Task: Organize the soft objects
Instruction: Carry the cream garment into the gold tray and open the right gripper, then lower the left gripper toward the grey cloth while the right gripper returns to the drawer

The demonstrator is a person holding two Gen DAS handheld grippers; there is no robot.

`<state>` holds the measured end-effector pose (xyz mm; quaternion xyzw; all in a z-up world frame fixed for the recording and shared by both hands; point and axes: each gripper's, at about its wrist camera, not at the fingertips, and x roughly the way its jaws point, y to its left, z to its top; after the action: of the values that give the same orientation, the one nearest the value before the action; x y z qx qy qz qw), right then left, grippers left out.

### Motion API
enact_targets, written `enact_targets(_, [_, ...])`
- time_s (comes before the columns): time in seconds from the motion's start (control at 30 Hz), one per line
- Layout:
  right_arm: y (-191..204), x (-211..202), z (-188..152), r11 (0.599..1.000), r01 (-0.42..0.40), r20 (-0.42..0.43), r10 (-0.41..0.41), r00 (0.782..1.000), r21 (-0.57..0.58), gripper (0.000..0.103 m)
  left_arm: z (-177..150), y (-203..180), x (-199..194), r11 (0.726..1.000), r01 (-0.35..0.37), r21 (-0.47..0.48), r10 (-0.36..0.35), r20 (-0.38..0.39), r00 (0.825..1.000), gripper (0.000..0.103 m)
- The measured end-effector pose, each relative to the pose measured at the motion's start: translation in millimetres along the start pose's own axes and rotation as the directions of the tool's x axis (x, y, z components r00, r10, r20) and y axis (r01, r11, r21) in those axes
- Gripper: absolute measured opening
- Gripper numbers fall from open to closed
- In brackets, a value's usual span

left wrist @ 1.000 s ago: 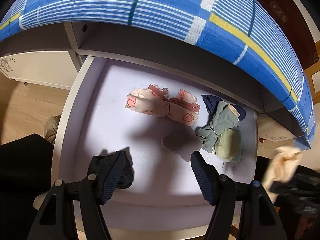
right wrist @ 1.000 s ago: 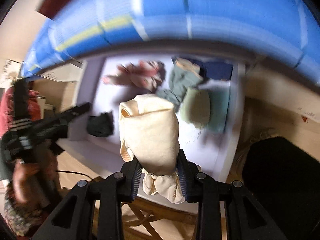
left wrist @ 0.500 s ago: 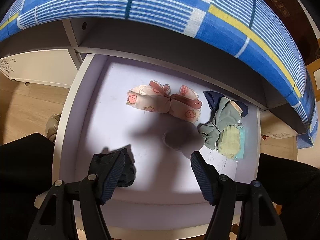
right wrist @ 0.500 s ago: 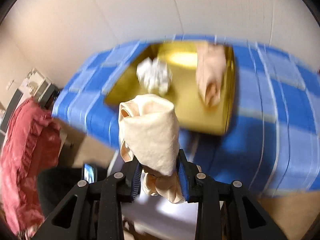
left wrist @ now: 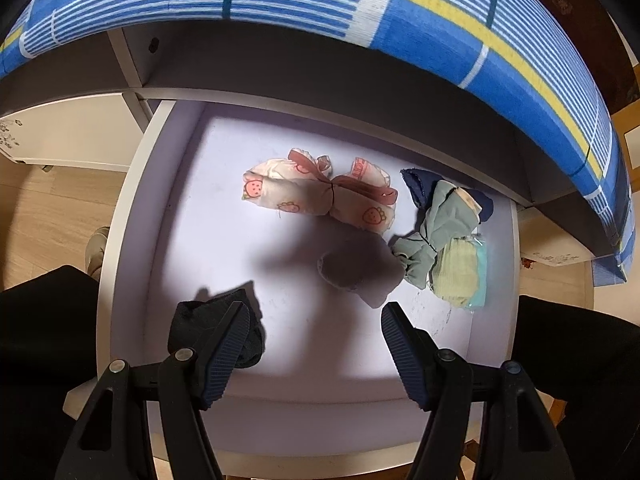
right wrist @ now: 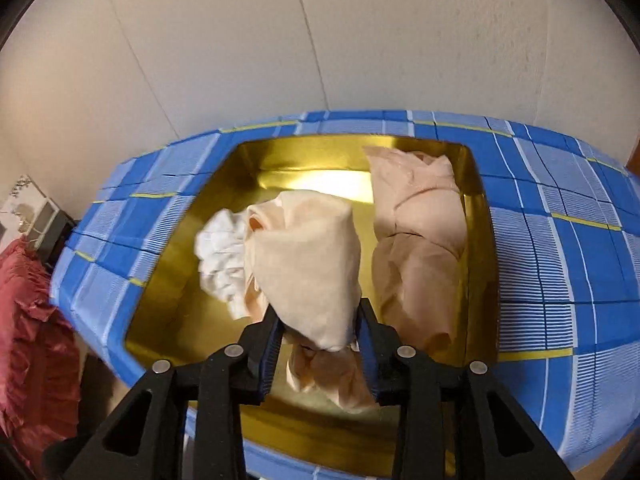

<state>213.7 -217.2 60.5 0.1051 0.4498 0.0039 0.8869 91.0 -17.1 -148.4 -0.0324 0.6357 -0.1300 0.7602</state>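
Progress: we count two pale cloth bundles [right wrist: 416,248] in the gold tray [right wrist: 168,300], a third cream rolled cloth [right wrist: 308,264] between the right hand-held gripper [right wrist: 318,354] jaws as they open above it, the left hand-held gripper [left wrist: 316,348] wide and empty, and five knotted bundles remaining in the white drawer [left wrist: 132,216].

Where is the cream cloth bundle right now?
Right wrist view, centre: the cream bundle sits between the opening right gripper, over the gold tray, between a white cloth and a pink bundle.

Your drawer [left wrist: 132,240], pulled out under blue cloth [left wrist: 460,12]: strawberry bundle [left wrist: 320,196], green bundle [left wrist: 440,236], yellow pack [left wrist: 460,276], black sock [left wrist: 200,320] on its floor. Your cloth-covered table [right wrist: 560,240] carries gold tray [right wrist: 168,280].
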Motion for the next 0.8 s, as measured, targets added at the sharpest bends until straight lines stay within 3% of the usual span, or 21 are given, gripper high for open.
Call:
enact_targets(0.03, [-3,7,-1,1.0,-0.002,-0.002,0.002,1.0,0.004,0.04,0,0,0,1.0,-0.002,0.001,0.002,0.002,1.0,0.069])
enact_targets(0.13, [-8,6,-5,1.0,-0.01,0.02,0.01,1.0,0.018,0.063,0,-1,2,1.0,-0.007,0.002,0.007,0.0,1.0,0.069])
enact_targets(0.27, [-18,-14,-14,0.997,-0.066,0.079,0.062,0.995,0.05,0.067,0,-4,7,1.0,-0.019,0.013,0.019,-0.012,1.0,0.069])
enact_targets(0.5, [-31,-55,-51,0.992,-0.125,0.139,0.123,0.983,0.004,0.07,-3,-6,14,0.999,-0.038,0.031,0.039,-0.028,0.999,0.068])
enact_targets(0.7, [-39,-85,-108,0.984,-0.171,0.162,0.176,0.971,-0.046,0.077,-6,4,23,0.999,-0.046,-0.006,0.045,-0.052,0.998,0.068])
enact_targets(0.8, [-39,-81,-142,0.984,-0.162,0.118,0.169,0.978,-0.07,0.078,-7,5,28,0.998,-0.067,-0.007,0.067,-0.06,0.996,0.069])
